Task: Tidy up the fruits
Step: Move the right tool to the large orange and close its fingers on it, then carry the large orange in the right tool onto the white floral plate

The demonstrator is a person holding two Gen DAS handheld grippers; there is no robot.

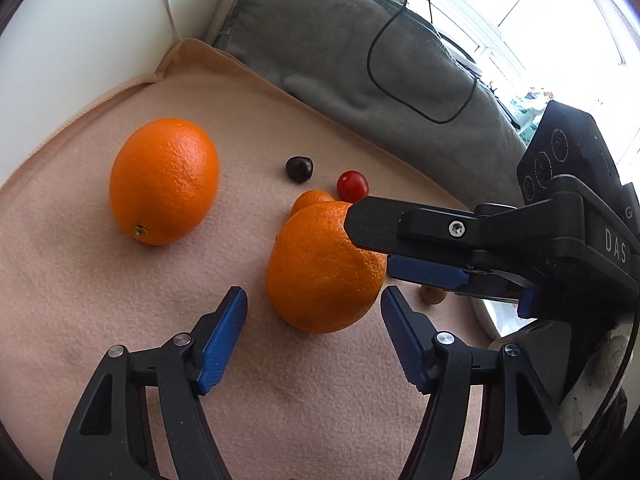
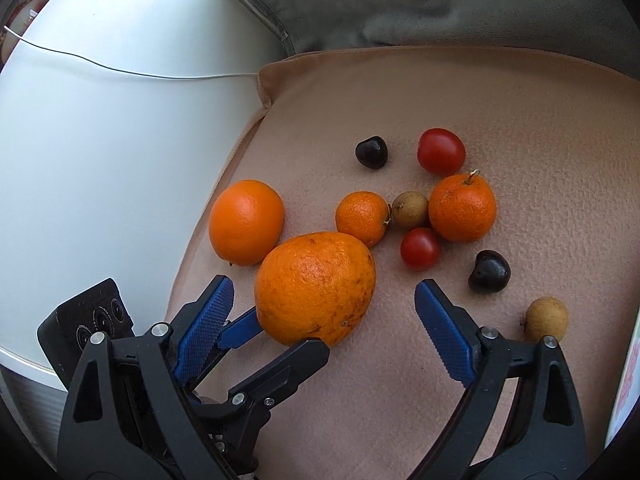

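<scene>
A big rough-skinned orange (image 1: 320, 268) (image 2: 316, 284) lies on the beige cloth (image 1: 120, 320). My left gripper (image 1: 313, 296) stands open around its near side, blue pads just clear of the peel. From the right, my right gripper (image 2: 323, 286) straddles the same orange, open wide with gaps on both sides. A smoother orange (image 1: 164, 180) (image 2: 246, 222) rests to the left. Behind lie two mandarins (image 2: 362, 218) (image 2: 462, 208), two cherry tomatoes (image 2: 441, 151) (image 2: 420, 249), two dark cherries (image 2: 371, 152) (image 2: 489, 272) and two longans (image 2: 410, 208) (image 2: 546, 319).
A grey cushion (image 1: 340, 40) with a black cable (image 1: 400, 80) on it borders the cloth at the back. A white rounded surface (image 2: 100, 140) with a thin white wire lies off the cloth's left edge. Bare cloth stretches near the left gripper.
</scene>
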